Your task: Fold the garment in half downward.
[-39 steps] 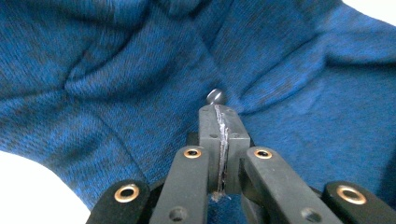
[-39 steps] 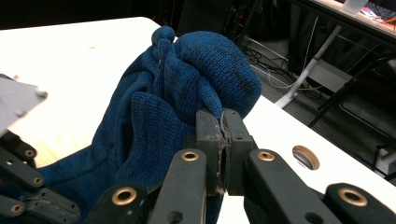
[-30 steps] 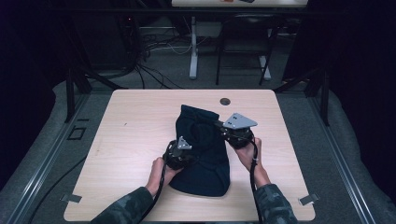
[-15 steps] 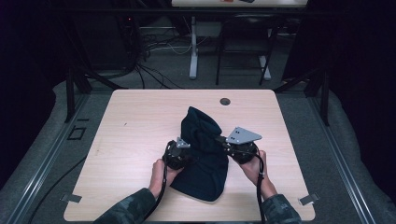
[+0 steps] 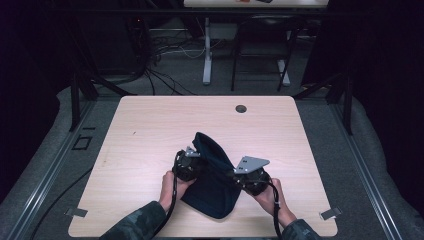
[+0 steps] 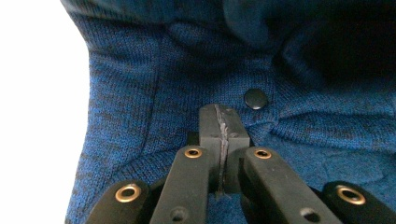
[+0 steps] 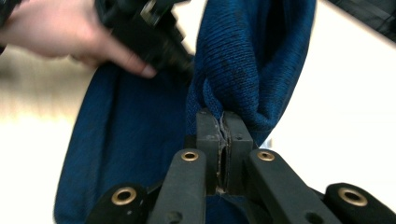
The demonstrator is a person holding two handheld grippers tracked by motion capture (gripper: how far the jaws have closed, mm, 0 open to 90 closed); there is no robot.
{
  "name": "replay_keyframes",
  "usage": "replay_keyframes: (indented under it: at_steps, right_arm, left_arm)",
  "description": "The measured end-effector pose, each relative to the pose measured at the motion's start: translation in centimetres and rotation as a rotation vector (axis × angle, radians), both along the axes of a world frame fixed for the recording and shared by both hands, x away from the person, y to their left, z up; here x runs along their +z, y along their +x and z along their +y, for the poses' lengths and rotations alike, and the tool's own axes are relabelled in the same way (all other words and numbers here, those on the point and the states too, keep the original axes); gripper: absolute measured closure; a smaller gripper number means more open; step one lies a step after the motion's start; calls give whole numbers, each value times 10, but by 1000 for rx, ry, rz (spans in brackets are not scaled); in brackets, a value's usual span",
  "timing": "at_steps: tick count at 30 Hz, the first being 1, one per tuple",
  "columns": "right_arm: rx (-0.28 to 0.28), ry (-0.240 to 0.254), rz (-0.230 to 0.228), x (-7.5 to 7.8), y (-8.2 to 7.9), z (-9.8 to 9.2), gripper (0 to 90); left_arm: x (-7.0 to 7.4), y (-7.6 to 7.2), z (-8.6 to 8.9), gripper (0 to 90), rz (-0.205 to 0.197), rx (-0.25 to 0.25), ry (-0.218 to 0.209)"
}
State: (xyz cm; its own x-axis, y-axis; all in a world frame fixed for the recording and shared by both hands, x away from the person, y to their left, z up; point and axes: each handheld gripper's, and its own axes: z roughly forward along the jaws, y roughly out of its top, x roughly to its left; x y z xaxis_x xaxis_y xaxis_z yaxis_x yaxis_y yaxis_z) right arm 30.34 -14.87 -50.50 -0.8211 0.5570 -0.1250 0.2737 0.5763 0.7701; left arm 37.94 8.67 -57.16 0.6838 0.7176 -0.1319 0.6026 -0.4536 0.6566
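Note:
A dark blue knitted garment [image 5: 212, 175] lies bunched on the light wooden table [image 5: 150, 135], partly lifted between the two grippers. My left gripper [image 5: 192, 162] is shut on its left edge; in the left gripper view the jaws pinch the knit [image 6: 154, 98] just below a black snap button [image 6: 256, 99]. My right gripper [image 5: 239, 179], with its grey plate on top, is shut on a fold of the garment [image 7: 252, 70] at the right. The other hand [image 7: 60, 28] with its gripper appears in the right gripper view beyond the cloth.
A round dark hole [image 5: 241, 108] sits near the table's far edge. Beyond the table are cables on the floor [image 5: 165, 80], a white table leg [image 5: 207, 50] and a dark chair frame [image 5: 260, 55]. Black metal rails run along both sides.
Both grippers have pulled toward the person, the right one most, dragging the garment nearer and folding its far part over. The cloth now stands bunched between them.

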Motion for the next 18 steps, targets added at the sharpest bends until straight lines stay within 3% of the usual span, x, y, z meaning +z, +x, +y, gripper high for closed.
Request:
replay_keyframes:
  at_steps: [3,4,6,8,12,15,18]
  right_arm:
    - [6,-9,18,-4,-2,1,879]
    - [5,-10,23,-5,-3,1,879]
    - [6,-15,27,-6,-3,-1,879]
    - [7,-15,37,-7,-3,-2,879]
    - [15,-16,54,-8,-3,-3,879]
    - [20,-34,60,-8,-4,-1,878]
    - [17,-24,68,-7,-4,-1,877]
  left_arm:
    - [1,1,6,891,3,-11,-24]
    - [2,0,9,836,17,-22,-52]
    - [7,-3,15,731,10,-31,-66]
    - [11,-5,19,716,9,-37,-74]
    - [19,-22,35,691,-3,-76,-1]
    - [15,-26,42,707,10,-74,15]
    - [2,-29,49,790,41,-28,26]
